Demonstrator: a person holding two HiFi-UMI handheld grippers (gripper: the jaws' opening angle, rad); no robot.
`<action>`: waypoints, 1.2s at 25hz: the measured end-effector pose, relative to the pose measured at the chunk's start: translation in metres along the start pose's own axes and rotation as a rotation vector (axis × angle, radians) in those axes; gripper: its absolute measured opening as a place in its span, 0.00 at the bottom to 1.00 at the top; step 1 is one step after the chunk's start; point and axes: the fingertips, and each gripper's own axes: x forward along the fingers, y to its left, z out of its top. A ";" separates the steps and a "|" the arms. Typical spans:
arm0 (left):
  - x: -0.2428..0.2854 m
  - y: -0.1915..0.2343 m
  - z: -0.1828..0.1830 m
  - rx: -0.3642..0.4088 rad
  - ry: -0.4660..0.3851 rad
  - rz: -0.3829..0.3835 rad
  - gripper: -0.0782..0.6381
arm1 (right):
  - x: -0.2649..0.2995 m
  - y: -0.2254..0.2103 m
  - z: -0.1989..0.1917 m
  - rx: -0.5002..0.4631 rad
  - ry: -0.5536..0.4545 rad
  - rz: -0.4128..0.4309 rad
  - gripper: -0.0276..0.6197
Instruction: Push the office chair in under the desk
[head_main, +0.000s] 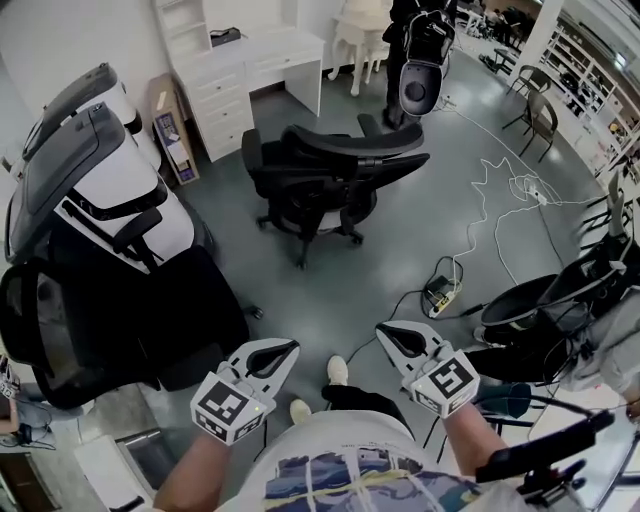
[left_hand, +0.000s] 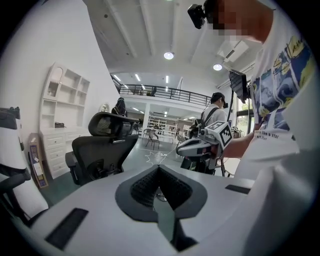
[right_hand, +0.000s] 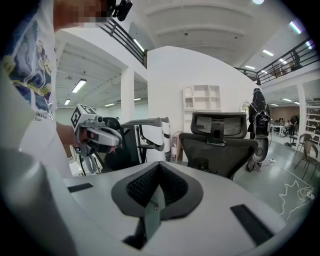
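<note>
- Nearest of all, low at 6 o'clock in the head view, is the wearer's shirt (head_main: 330, 455). The left gripper (head_main: 283, 351) and right gripper (head_main: 392, 335) are held just in front of it. Both claws are closed tight with nothing between the pads, and neither touches anything.
- The office chair (head_main: 335, 165), black with a mesh back, stands at 12 o'clock, well apart from the grippers. Its back is turned roughly toward the wearer.
- The desk (head_main: 265, 55), white with drawers, lies beyond the chair at 11 o'clock. Bare floor separates the two, so I judge the push not yet begun.
- A box (head_main: 170, 135) leans beside the desk's drawer side at 10 o'clock. A person (head_main: 420, 40) in dark clothes stands near the chair at 1 o'clock.
- A white cable (head_main: 500, 185) loops over the floor at 2 o'clock toward a power strip (head_main: 440, 295). A white-and-black chair (head_main: 110, 190) crowds 9 o'clock.
- Likely trouble: closed claws give only a small contact patch, so an off-centre shove could spin the seat or send the chair rolling askew into the drawers.
- The armrests may catch the desk's edge if they sit too high for the opening, which cannot be judged from here.
- A wide approach to the right risks snagging the cable.
</note>
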 end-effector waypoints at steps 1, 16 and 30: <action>0.007 0.007 0.004 0.007 0.007 0.011 0.13 | 0.004 -0.011 0.003 0.003 -0.004 0.000 0.08; 0.079 0.122 0.048 0.031 0.061 0.252 0.27 | 0.074 -0.171 0.031 0.030 -0.090 -0.021 0.39; 0.121 0.267 0.060 0.154 0.170 0.283 0.41 | 0.163 -0.232 0.089 0.137 -0.183 -0.247 0.54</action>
